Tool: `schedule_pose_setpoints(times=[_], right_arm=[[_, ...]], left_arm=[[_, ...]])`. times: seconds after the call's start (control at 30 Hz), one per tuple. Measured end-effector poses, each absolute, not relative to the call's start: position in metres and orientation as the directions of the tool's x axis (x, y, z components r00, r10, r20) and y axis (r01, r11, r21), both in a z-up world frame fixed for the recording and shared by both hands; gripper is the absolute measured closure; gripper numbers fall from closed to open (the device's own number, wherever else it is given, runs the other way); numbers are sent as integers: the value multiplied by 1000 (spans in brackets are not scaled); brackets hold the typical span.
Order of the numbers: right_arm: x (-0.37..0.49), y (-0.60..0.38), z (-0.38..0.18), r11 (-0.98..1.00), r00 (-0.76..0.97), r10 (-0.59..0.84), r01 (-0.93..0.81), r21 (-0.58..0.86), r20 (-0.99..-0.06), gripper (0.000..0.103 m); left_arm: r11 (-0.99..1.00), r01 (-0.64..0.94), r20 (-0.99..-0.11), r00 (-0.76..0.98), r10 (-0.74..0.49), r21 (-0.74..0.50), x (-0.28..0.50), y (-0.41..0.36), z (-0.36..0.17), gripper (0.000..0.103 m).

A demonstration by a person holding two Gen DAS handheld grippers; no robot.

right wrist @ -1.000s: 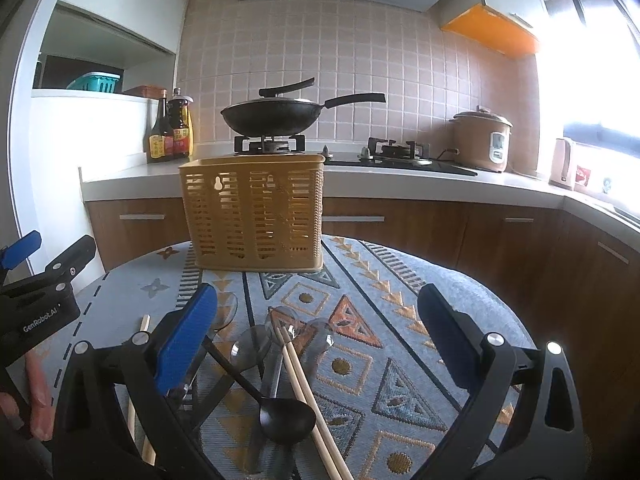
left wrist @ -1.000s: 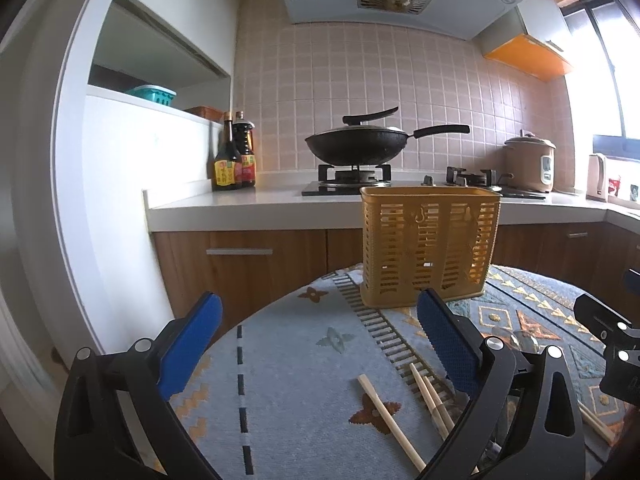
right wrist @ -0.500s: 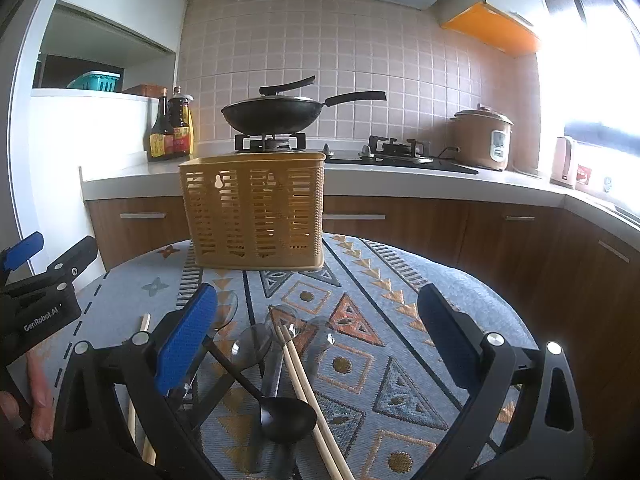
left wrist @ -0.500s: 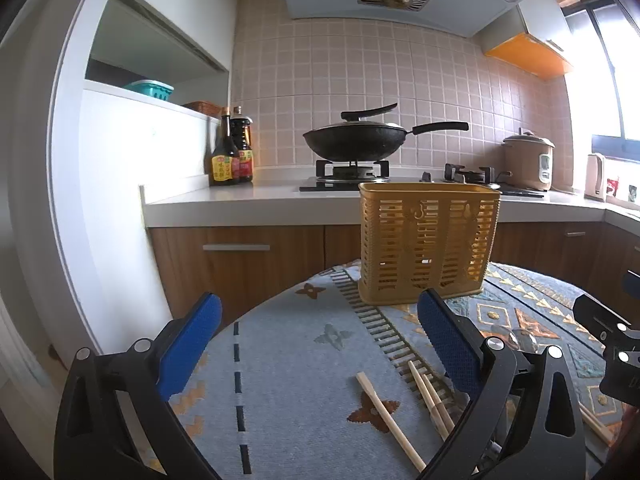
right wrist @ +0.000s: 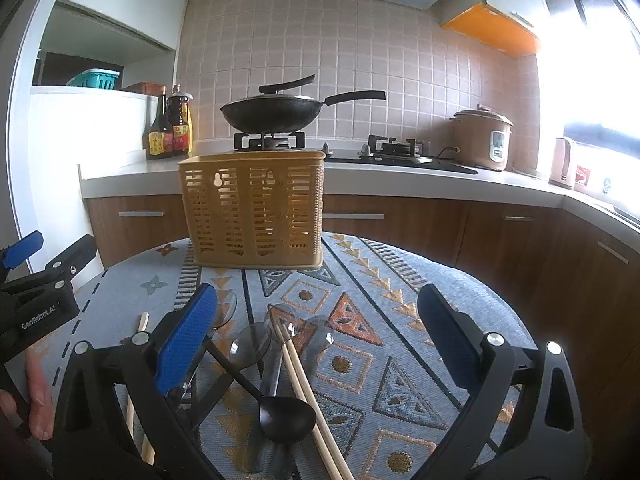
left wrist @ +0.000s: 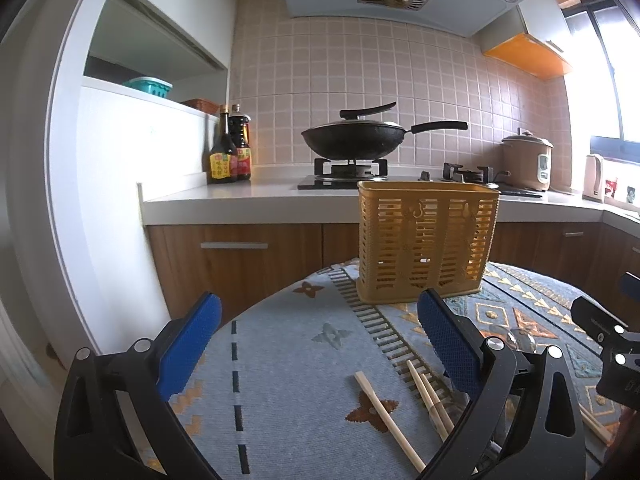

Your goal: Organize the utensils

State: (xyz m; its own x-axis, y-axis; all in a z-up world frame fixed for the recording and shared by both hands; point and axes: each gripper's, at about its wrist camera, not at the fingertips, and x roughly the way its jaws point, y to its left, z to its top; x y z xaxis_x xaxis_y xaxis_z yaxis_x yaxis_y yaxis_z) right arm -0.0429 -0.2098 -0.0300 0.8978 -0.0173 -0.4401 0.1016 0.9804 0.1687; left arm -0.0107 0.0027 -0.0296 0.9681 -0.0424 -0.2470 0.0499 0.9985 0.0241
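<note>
Both tools wide open over the pile, nothing picked up yet

Nearest first: the right tool hangs with its jaws spread wide and empty right above the black spoon, a pair of chopsticks and a few clear spoons, all lying jumbled on the tabletop. The left tool is just as open and empty, with loose chopsticks under it. Compared with a second ago basically nothing has shifted (just a tiny camera drift), so I'd say sorting hasn't really started. Further back the yellow utensil basket stands upright and looks empty through the slats. Only the right view shows the spoons properly; the left view mostly gets chopsticks and the basket's other side.
</note>
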Motion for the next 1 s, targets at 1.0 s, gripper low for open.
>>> schedule_pose_setpoints(times=[1.0], right_arm=[[7,-255,-39,949,699,107,140,282,-707,33]], left_arm=[[953,253,-729,620,-290,-165,48,24,-44,33]])
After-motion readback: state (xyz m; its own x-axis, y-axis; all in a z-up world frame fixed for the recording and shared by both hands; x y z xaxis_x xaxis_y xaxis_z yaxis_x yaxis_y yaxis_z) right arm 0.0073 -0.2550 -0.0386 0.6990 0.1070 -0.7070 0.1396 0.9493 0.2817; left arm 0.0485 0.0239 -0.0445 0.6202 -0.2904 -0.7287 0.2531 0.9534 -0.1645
